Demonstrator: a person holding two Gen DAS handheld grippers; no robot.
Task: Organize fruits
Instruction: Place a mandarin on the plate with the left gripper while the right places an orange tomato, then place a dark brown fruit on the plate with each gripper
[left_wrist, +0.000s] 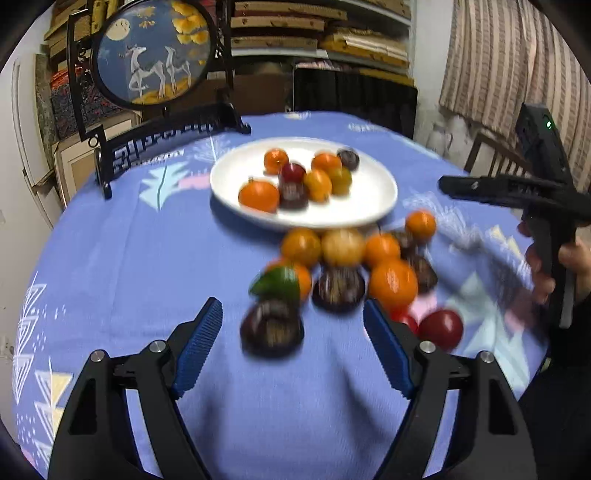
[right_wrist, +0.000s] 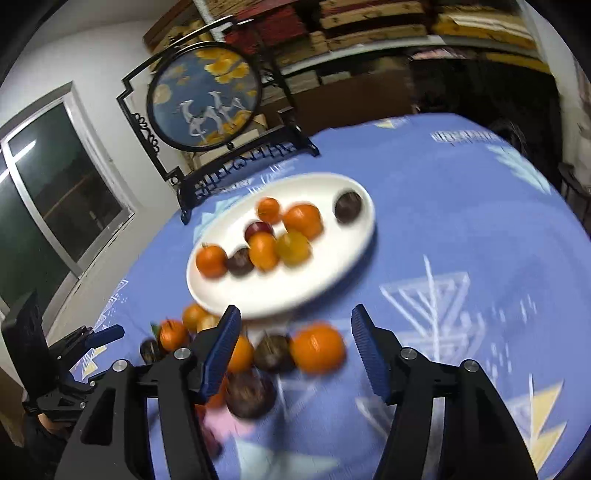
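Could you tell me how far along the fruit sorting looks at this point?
About eight fruits already sit on the white plate. Nothing is in hand: the left gripper and right gripper both have open, empty jaws. A comparable pile of loose fruit still lies on the blue tablecloth, so roughly half remains.

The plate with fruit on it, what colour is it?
White. The plate shows best in the left wrist view.

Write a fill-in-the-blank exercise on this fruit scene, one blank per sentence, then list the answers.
1. The plate is ____ in colour.
2. Both the left gripper and the right gripper are ____, holding nothing.
3. The round screen shows two white ____.
4. The tablecloth is mostly ____.

Answers: white; open; deer; blue
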